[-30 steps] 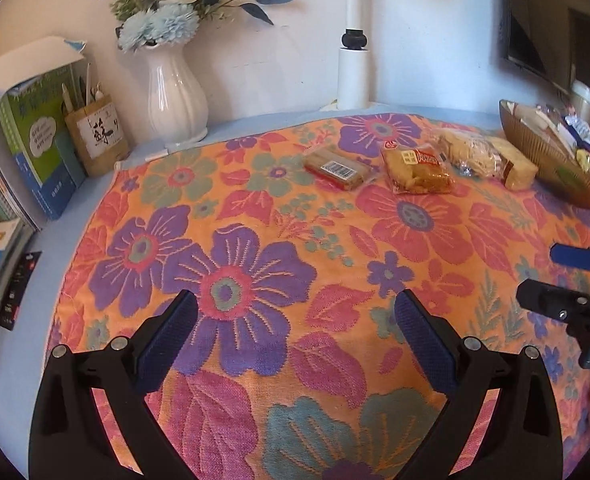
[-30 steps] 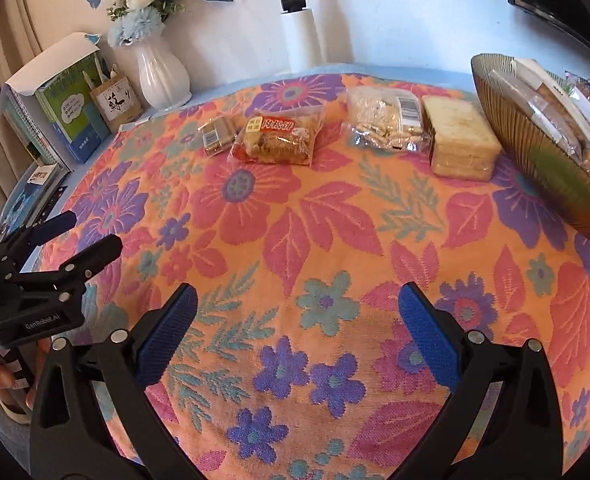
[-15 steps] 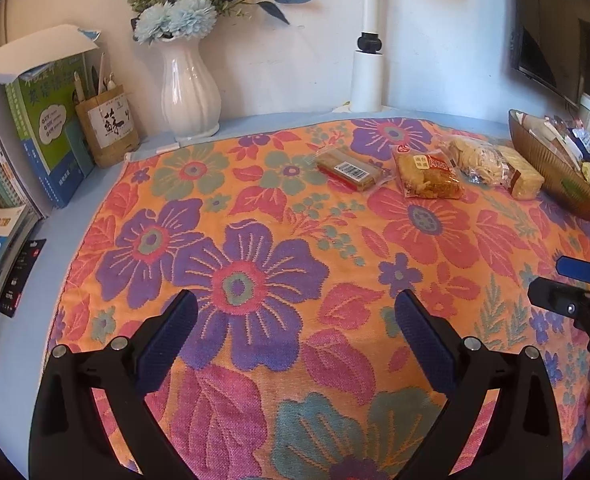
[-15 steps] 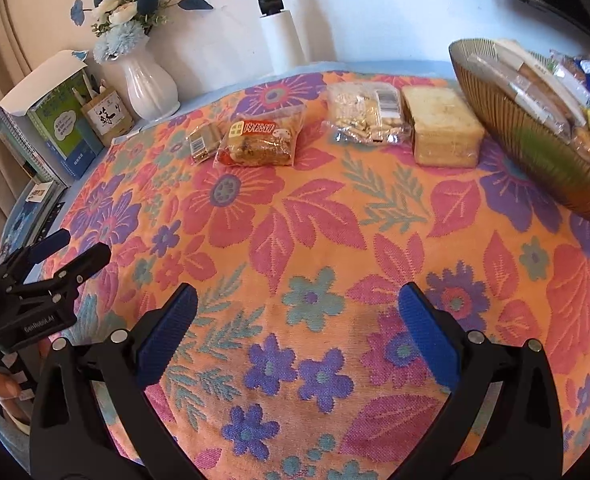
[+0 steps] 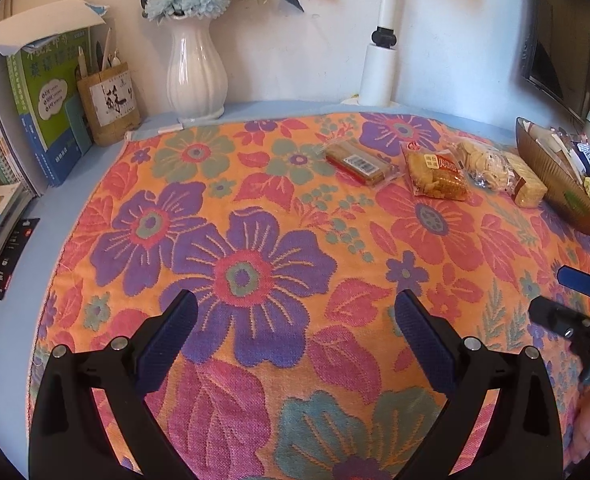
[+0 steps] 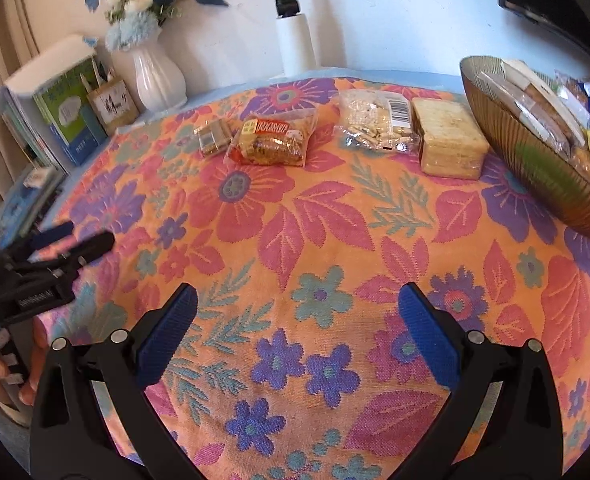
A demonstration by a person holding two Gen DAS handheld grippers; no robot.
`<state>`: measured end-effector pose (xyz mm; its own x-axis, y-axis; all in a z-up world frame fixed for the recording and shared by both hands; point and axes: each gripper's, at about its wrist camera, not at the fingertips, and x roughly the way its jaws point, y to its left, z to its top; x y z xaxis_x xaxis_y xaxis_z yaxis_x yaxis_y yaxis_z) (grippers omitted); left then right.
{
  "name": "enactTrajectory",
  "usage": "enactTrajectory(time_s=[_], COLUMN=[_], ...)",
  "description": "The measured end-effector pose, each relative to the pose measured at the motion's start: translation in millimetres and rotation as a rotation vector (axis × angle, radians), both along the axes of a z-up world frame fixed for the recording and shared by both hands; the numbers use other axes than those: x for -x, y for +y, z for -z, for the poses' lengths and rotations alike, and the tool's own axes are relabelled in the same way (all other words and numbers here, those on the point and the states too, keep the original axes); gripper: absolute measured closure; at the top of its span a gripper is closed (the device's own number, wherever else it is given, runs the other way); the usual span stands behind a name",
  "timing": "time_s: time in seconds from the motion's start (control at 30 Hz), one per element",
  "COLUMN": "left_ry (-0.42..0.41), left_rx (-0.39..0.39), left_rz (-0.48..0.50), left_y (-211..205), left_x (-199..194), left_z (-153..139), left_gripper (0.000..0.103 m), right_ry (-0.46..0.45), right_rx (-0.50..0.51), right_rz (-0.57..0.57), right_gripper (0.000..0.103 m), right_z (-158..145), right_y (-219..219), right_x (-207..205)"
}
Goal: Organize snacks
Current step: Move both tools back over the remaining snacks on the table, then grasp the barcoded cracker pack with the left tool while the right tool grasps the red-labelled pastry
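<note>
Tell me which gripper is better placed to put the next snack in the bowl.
Right, probably. The right gripper is open and sits nearer the pale block snack beside the bowl. The left gripper, also open, hovers over bare cloth farther from the snacks.

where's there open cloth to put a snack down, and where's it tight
Free: the wide stretch of floral cloth between both open grippers and the snack row. Crowded: the far edge, where four packets lie side by side, the last against the full brown bowl.
</note>
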<state>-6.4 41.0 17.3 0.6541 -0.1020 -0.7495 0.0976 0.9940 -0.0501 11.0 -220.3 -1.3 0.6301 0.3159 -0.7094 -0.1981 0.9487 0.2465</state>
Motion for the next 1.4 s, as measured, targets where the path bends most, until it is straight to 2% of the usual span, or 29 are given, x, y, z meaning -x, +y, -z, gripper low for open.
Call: enactTrajectory(time_s=[0.1, 0.17, 0.23, 0.3, 0.37, 0.5, 0.53, 0.57, 0.63, 0.7, 0.77, 0.83, 0.9, 0.93, 1.0, 1.07, 1.13, 1.17, 1.23, 1.27, 1.33, 1.37, 1.4], left_ry=[0.130, 0.154, 0.109, 0.052, 0.037, 0.012, 0.018, 0.062, 0.127, 0.117, 0.122, 0.126, 0.178, 0.212, 0.241, 0.241, 0.213, 0.207, 0.234, 0.239, 0.277, 0.256, 0.223], left_rx=[0.062, 0.075, 0.084, 0.057, 0.012, -0.091, -0.117, -0.135, -0.120, -0.128, -0.107, -0.100, -0.090, -0.044, 0.040, 0.054, 0.068, 0.105, 0.143, 0.132, 0.107, 0.052, 0.006], left_rz=[0.046, 0.095, 0.145, 0.163, 0.182, 0.203, 0.211, 0.222, 0.244, 0.225, 0.204, 0.144, 0.030, 0.000, -0.001, -0.001, 0.030, 0.043, 0.053, 0.055, 0.059, 0.045, 0.052], left_y=[1, -3, -7, -17, -28, -44, -47, -50, -52, -53, -50, -38, -8, 10, 34, 43, 38, 34, 17, 10, -7, -17, -27], left_x=[-3, -1, 1, -9, -27, -84, -98, -115, -136, -146, -154, -159, -169, -174, -177, -180, -184, -191, -209, -215, -227, -229, -228], left_z=[-2, -18, -44, -69, -73, -45, -33, -17, 3, 9, 13, 14, 18, 19, 12, -4, -16, -20, -15, -9, 8, 11, 9], left_gripper=[0.005, 0.005, 0.005, 0.005, 0.005, 0.005, 0.005, 0.005, 0.005, 0.005, 0.005, 0.005, 0.005, 0.005, 0.005, 0.005, 0.005, 0.005, 0.005, 0.007, 0.028, 0.027, 0.034], right_ry=[0.009, 0.036, 0.066, 0.060, 0.052, 0.088, 0.104, 0.116, 0.092, 0.032, 0.006, 0.020, 0.027, 0.029, 0.028, 0.018, 0.010, 0.010, 0.014, 0.037, 0.085, 0.100, 0.111], right_rx=[-0.061, -0.064, -0.049, -0.035, -0.039, -0.094, -0.100, -0.080, 0.080, 0.243, 0.293, 0.310, 0.319, 0.322, 0.343, 0.380, 0.343, 0.318, 0.280, 0.275, 0.251, 0.247, 0.237], right_rz=[0.045, 0.080, 0.085, 0.088, 0.082, 0.078, 0.065, 0.050, 0.019, -0.006, -0.053, -0.115, -0.182, -0.214, -0.301, -0.356, -0.384, -0.395, -0.409, -0.410, -0.430, -0.445, -0.469], right_gripper=[0.003, 0.003, 0.003, 0.003, 0.003, 0.003, 0.003, 0.003, 0.003, 0.004, 0.019, 0.021, 0.021, 0.021, 0.021, 0.020, 0.020, 0.020, 0.020, 0.020, 0.020, 0.020, 0.020], right_z=[1, 5, 8, 7, 6, 8, 7, 4, -10, -25, -33, -36, -38, -39, -40, -41, -44, -45, -42, -38, -29, -26, -25], right_y=[-14, -17, -15, -13, -13, -23, -24, -23, -11, 5, 18, 29, 40, 43, 54, 66, 71, 72, 75, 76, 74, 72, 70], right_x=[-1, -4, -9, -9, -7, -11, -12, -13, -17, -25, -38, -59, -78, -85, -103, -121, -138, -145, -163, -171, -180, -181, -181])
